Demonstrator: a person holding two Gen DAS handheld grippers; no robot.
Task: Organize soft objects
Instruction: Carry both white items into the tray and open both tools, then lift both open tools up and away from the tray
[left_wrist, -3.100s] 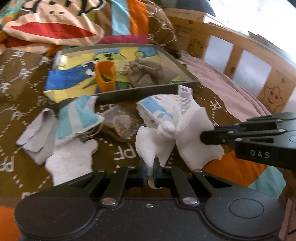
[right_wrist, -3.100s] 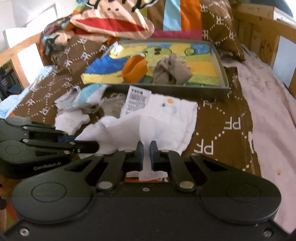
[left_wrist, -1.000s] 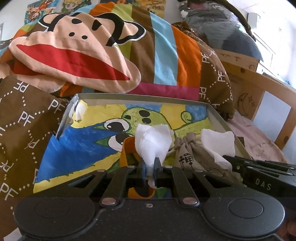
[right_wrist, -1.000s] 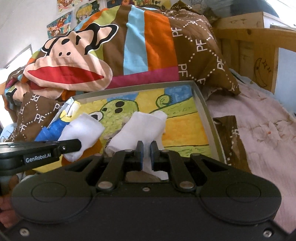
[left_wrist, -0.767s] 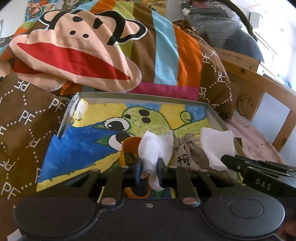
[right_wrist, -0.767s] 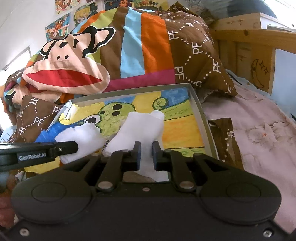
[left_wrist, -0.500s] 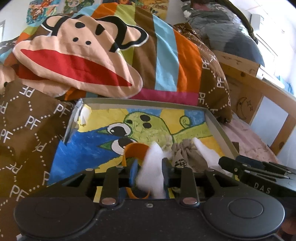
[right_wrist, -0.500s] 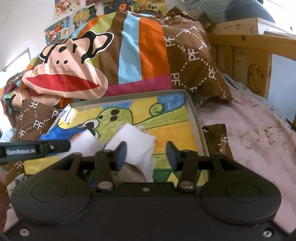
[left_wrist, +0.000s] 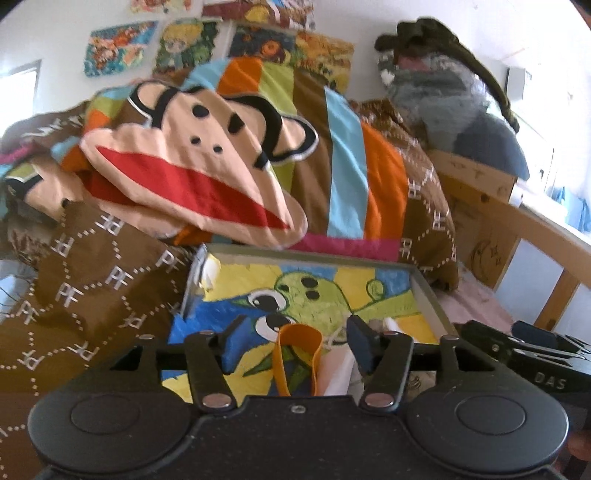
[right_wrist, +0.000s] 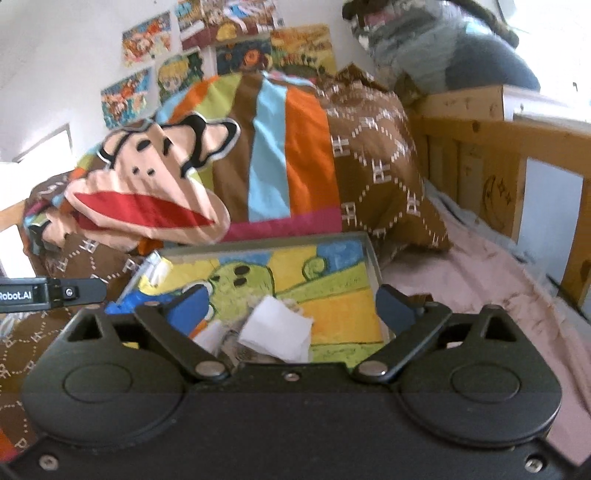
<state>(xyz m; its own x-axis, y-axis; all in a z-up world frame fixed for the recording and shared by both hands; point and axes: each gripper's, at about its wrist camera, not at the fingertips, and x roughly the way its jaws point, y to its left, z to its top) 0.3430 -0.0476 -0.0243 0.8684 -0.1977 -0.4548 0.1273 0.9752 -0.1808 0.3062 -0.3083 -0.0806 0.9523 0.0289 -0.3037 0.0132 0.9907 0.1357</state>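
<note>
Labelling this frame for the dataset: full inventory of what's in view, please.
tray: 1, grey rim, painted green cartoon inside, on the bed
white cloth: 1, crumpled, in the tray
orange band: 1, upright loop, in the tray
beige pouch: 1, mostly hidden under the cloth
monkey blanket: 1, brown with stripes, heaped behind the tray
posters: several, colourful, on the wall
bed rail: 1, wooden, right side
pink sheet: 1, right of the tray
left gripper: black, jaws just opened, gripping nothing
right gripper: black, jaws just opened wide, empty

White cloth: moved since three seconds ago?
Yes. The white cloth went from the brown blanket in front of the tray into the tray; both grippers' jaws have just been opening, nothing between them.
</note>
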